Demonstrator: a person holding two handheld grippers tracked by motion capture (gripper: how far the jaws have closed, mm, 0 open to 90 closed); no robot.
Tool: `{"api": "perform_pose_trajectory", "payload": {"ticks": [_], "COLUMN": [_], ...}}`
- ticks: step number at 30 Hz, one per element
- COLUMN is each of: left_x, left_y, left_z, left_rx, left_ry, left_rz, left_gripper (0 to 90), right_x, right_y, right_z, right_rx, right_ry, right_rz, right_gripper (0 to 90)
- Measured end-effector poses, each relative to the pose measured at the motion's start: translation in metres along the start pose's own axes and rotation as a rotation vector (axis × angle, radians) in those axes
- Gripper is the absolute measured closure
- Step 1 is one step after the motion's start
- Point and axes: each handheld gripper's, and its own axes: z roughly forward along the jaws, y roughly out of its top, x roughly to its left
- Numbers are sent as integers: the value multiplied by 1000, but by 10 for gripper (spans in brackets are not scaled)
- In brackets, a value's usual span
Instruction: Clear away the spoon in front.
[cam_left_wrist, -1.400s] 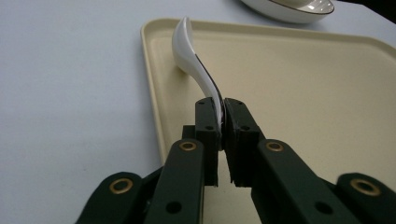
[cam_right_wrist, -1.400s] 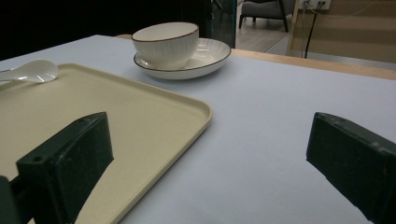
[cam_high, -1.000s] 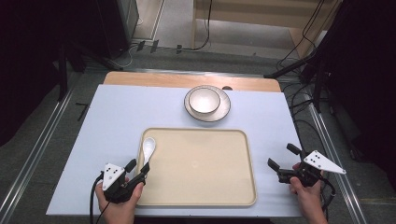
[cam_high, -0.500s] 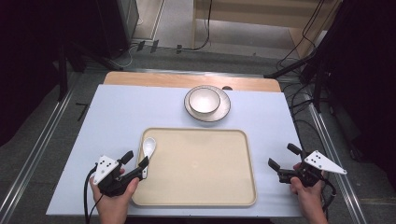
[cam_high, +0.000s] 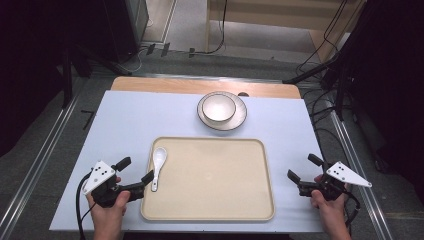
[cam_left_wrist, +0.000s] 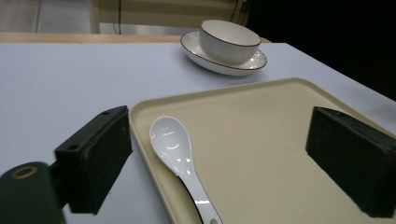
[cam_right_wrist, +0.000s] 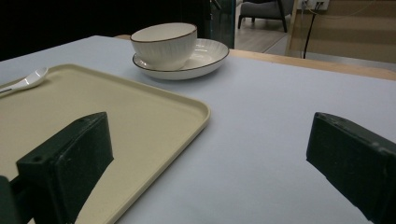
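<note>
A white ceramic spoon (cam_high: 158, 165) lies inside the left rim of the beige tray (cam_high: 210, 180), handle toward me. My left gripper (cam_high: 135, 170) hovers just off the tray's left edge. Its jaws have just been opening and now stand wide. In the left gripper view the spoon (cam_left_wrist: 173, 144) lies on the tray (cam_left_wrist: 261, 135) ahead of the left gripper (cam_left_wrist: 224, 161), and neither pad touches it. My right gripper (cam_high: 303, 167) is open over the table to the right of the tray. The right gripper (cam_right_wrist: 212, 163) has nothing between its jaws.
A white bowl (cam_high: 218, 107) sits on a plate (cam_high: 240, 117) beyond the tray's far edge. The table's pale blue cover (cam_high: 130, 125) extends left and right of the tray. Cables and stands lie on the floor past the wooden far edge (cam_high: 150, 85).
The left gripper's jaws have spread away from the spoon's handle, and the gripper has drawn back to the left and risen a little. The spoon stays on the tray. The right gripper has not moved.
</note>
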Motion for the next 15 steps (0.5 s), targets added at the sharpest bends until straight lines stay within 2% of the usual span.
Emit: {"api": "perform_pose_trajectory", "payload": {"ticks": [2, 7, 15], "left_x": [4, 13, 28], "left_y": [1, 1, 0], "left_z": [-3, -10, -19], "left_rx": [-4, 0, 2], "left_ry": [-28, -36, -22], "left_rz": [4, 13, 34], "left_gripper": [0, 0, 0], "right_x": [0, 1, 1], "right_y": [0, 0, 0], "right_z": [0, 0, -1], "right_rx": [1, 3, 2], "right_ry": [-2, -3, -8], "right_rz": [1, 0, -1], "right_gripper": [5, 5, 5]}}
